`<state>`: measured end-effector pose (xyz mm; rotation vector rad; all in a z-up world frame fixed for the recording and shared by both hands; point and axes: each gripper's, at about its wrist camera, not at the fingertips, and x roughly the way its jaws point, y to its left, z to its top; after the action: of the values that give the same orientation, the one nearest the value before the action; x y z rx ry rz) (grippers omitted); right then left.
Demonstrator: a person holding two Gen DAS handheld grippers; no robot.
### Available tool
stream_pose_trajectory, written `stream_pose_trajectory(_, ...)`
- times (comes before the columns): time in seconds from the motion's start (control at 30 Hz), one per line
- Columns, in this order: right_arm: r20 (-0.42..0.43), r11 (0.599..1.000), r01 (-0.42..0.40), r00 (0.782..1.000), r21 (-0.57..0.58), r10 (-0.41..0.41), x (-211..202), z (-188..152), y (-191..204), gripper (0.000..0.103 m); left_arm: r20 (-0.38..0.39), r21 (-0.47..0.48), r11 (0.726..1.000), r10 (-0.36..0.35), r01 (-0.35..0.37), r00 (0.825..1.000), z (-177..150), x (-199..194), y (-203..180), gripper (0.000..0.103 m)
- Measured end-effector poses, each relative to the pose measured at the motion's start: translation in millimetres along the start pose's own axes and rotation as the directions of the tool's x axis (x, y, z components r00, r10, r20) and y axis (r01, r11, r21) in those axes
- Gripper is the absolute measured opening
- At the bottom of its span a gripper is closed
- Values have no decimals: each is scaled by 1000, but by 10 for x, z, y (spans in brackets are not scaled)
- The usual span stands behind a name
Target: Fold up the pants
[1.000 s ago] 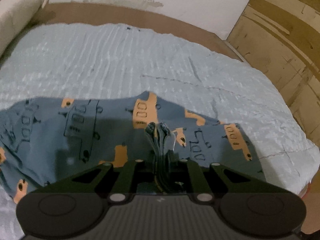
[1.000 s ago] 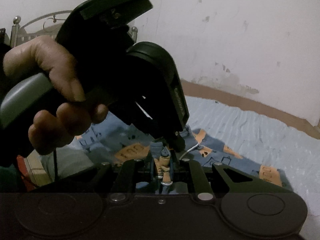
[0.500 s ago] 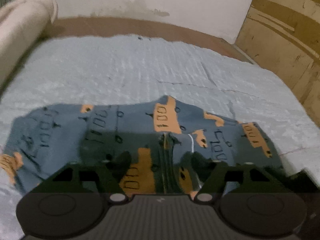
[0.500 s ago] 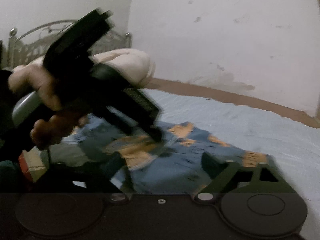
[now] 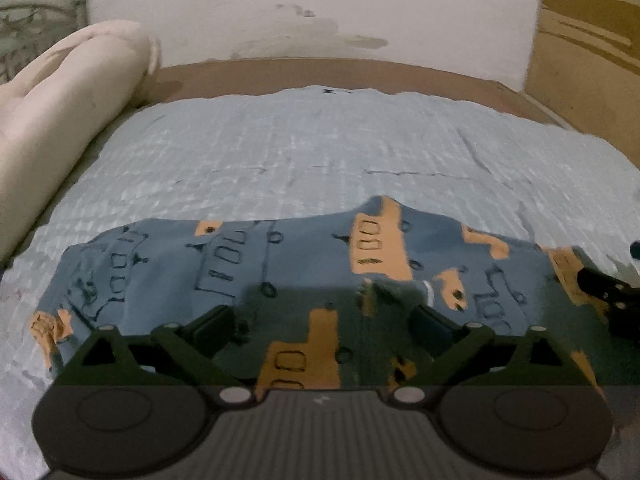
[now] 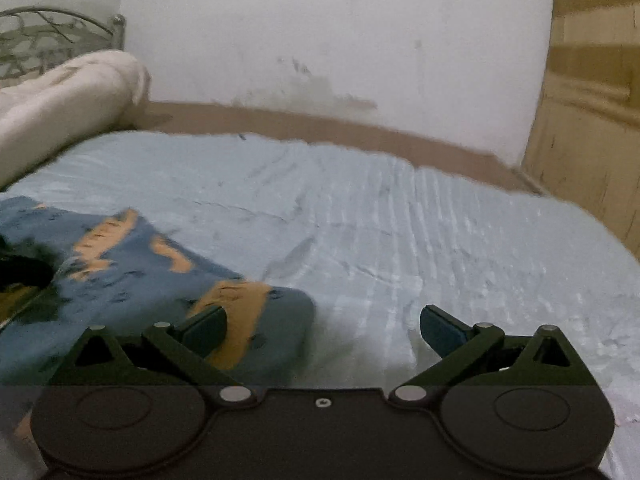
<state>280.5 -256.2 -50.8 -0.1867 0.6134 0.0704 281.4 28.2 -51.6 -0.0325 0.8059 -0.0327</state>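
Observation:
The blue pants (image 5: 280, 264) with orange bus prints lie folded and flat on the pale blue bedcover (image 5: 300, 152). My left gripper (image 5: 324, 320) hovers over their near middle. Its jaws are opening wide, and the cloth lies below them without being pinched. In the right wrist view the pants (image 6: 132, 264) reach in from the left, with their right corner under my right gripper's left finger (image 6: 204, 328). My right gripper (image 6: 324, 326) is also opening, with nothing between its pads, and half over bare bedcover (image 6: 400, 220). Its dark tip (image 5: 604, 288) shows at the left wrist view's right edge.
A rolled cream blanket (image 5: 60, 120) lies along the bed's left side, with a metal headboard (image 6: 44, 40) behind it. A brown bed edge (image 5: 340, 72) meets the white wall at the back. A wooden cabinet (image 5: 588, 40) stands on the right.
Both grippers were shut on bunched pants cloth and have let it go and opened wide. The pants have settled flat. My right gripper has swung right, away from the left one.

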Motion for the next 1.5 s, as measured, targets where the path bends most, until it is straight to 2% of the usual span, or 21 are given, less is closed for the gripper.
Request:
stream_pose_trajectory(0.1, -51, 999, 29, 998, 27, -27, 224, -41, -77, 102, -9, -48, 999, 0, 0, 1000, 2, 57, 101, 101)
stream_pose_trajectory(0.17, -70, 998, 18, 997, 68, -13, 240, -120, -133, 102, -20, -59, 998, -5, 4, 1000, -41, 68, 148, 101)
stream_pose_trajectory(0.33, -51, 998, 4, 999, 68, -1, -23, -250, -118, 102, -12, -38, 999, 11, -11, 1000, -201, -83, 124, 102)
stream_pose_trajectory(0.5, -6, 1000, 12, 1000, 1, -12, -477, -572, -11, 102, 19, -10, 999, 44, -44, 999, -455, -298, 59, 102)
stream_pose_trajectory(0.63, 86, 999, 41, 995, -6, -41, -803, -877, 15, 102, 52, 9, 997, 74, -74, 996, -595, -463, 22, 102)
stream_pose_trajectory(0.73, 122, 998, 66, 990, -2, -66, -927, -975, 44, 102, 66, 15, 995, 98, -99, 993, -664, -566, 19, 102)
stream_pose_trajectory(0.87, 136, 995, 96, 987, -30, -91, -1003, -941, 98, 102, 84, -72, 992, 110, -104, 990, -714, -794, 156, 102)
stream_pose_trajectory(0.97, 197, 995, 104, 975, -7, -100, -1151, -897, 139, 102, 123, -163, 984, 94, -73, 988, -751, -1047, 369, 102)
stream_pose_trajectory(1.03, 227, 997, 73, 971, 13, -74, -1217, -837, 190, 102, 141, -206, 975, 116, -85, 983, -771, -1192, 515, 102)
stream_pose_trajectory(1.13, 250, 1000, 9, 968, -28, -2, -1210, -708, 389, 102, 178, -249, 960, 173, -125, 969, -811, -1339, 721, 102)
stream_pose_trajectory(1.2, 251, 998, -32, 967, -55, 45, -1165, -615, 549, 102, 196, -268, 953, 195, -139, 961, -829, -1356, 855, 102)
stream_pose_trajectory(1.33, 219, 989, -126, 965, -84, 141, -969, -434, 893, 102, 190, -309, 940, 208, -142, 960, -832, -1250, 1082, 102)
stream_pose_trajectory(1.4, 204, 985, -139, 966, -99, 157, -872, -367, 1046, 102, 181, -327, 935, 204, -137, 962, -803, -1141, 1164, 102)
stream_pose_trajectory(1.5, 194, 987, -113, 972, -112, 134, -735, -255, 1225, 102, 171, -354, 929, 178, -108, 969, -731, -956, 1248, 102)
